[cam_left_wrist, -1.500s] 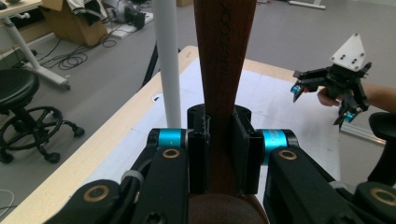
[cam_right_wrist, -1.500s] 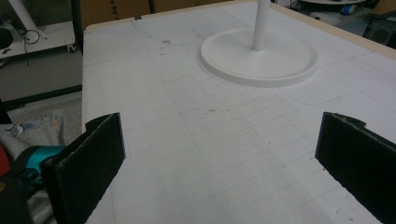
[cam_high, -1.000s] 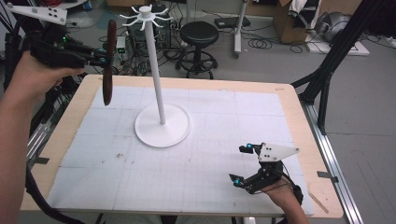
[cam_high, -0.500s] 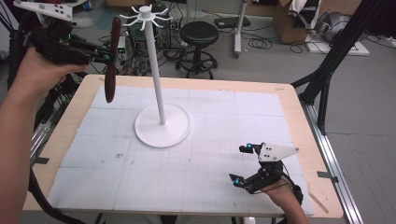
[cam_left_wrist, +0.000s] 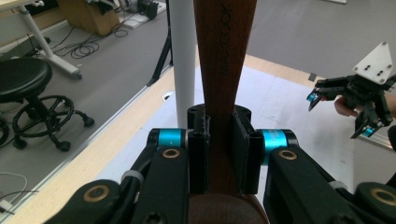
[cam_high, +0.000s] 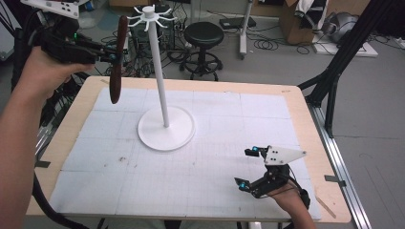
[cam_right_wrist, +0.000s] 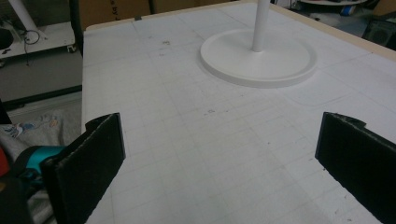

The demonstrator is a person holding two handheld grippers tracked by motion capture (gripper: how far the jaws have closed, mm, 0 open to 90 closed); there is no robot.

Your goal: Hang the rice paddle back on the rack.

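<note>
A long dark wooden utensil (cam_high: 116, 62) hangs upright in the air left of the white stand's pole (cam_high: 160, 71), its top end near the ring of hooks (cam_high: 152, 14). My left gripper (cam_high: 113, 55) is shut on its handle; in the left gripper view the pads (cam_left_wrist: 198, 149) clamp the utensil (cam_left_wrist: 224, 56) with the pole (cam_left_wrist: 182, 60) just behind. My right gripper (cam_high: 244, 168) rests low at the table's front right, open with nothing between its fingers. In the right gripper view it (cam_right_wrist: 219, 154) faces the stand's round base (cam_right_wrist: 258, 58).
The stand's base (cam_high: 166, 129) sits mid-table on a white gridded mat (cam_high: 215, 143) over a wooden table. A black stool (cam_high: 204, 36), cables and a black frame leg (cam_high: 334, 81) lie beyond the far edge. My right gripper (cam_left_wrist: 337, 116) shows far off in the left gripper view.
My left gripper has carried the utensil slightly right and up, closer to the ring of hooks. The right gripper has stayed where it was.
</note>
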